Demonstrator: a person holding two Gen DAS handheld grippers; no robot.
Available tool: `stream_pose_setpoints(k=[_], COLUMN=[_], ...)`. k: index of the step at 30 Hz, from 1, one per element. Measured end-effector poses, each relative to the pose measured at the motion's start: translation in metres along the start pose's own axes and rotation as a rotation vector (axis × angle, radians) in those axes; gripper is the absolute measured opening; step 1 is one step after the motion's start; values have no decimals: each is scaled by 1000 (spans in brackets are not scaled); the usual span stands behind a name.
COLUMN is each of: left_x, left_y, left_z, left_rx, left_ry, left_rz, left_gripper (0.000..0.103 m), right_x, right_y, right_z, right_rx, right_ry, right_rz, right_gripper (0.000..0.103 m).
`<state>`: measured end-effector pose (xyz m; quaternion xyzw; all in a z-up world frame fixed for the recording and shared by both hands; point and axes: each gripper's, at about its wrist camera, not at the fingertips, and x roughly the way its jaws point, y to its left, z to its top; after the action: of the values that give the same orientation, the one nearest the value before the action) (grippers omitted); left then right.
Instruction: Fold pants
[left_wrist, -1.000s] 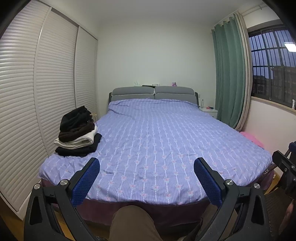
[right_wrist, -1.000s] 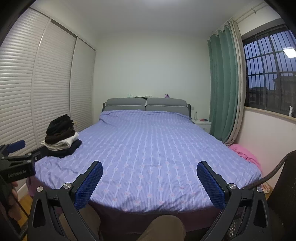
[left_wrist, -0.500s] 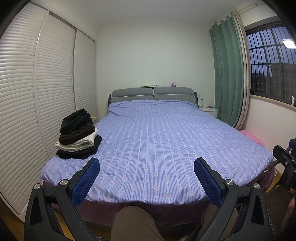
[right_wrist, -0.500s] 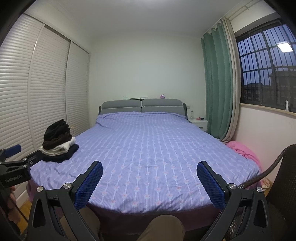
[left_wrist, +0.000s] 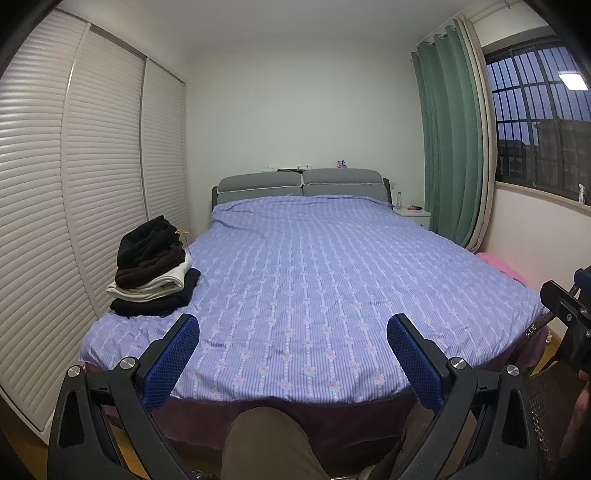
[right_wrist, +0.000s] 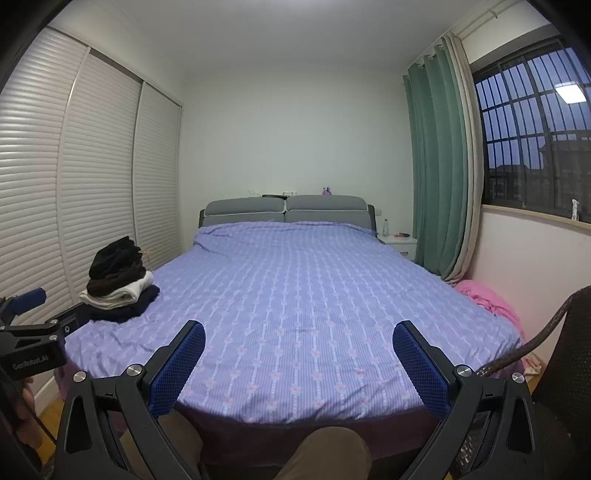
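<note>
A stack of folded dark and cream garments (left_wrist: 153, 271) sits on the near left corner of the bed; it also shows in the right wrist view (right_wrist: 118, 282). The bed has a purple striped cover (left_wrist: 314, 280) (right_wrist: 295, 295). My left gripper (left_wrist: 293, 325) is open and empty, held in the air before the foot of the bed. My right gripper (right_wrist: 299, 330) is open and empty, held likewise to the right of the left one. No loose pants lie on the cover.
A white louvred wardrobe (left_wrist: 74, 177) lines the left wall. A green curtain (left_wrist: 450, 147) and a barred window stand on the right. A pink cloth (right_wrist: 487, 299) lies at the bed's right side. A wicker chair (right_wrist: 569, 369) is near right. My knee (left_wrist: 266, 439) is below.
Both grippers tilted upward a little, so the bed sits lower in each view. Both stay open and empty. The stack has not moved.
</note>
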<state>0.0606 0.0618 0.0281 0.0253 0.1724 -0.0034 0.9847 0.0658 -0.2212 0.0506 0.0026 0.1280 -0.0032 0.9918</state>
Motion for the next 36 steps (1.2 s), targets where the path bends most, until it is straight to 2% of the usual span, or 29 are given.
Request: stream_pose_setpoints(k=[36], left_x=[0], left_y=[0], left_z=[0], left_rx=[14], left_ry=[-2], left_rz=[-6], left_gripper=[103], right_x=[-4], right_y=[-1], right_z=[-1], right_rx=[6], right_ry=[-16], right_rz=[-3], right_gripper=[103])
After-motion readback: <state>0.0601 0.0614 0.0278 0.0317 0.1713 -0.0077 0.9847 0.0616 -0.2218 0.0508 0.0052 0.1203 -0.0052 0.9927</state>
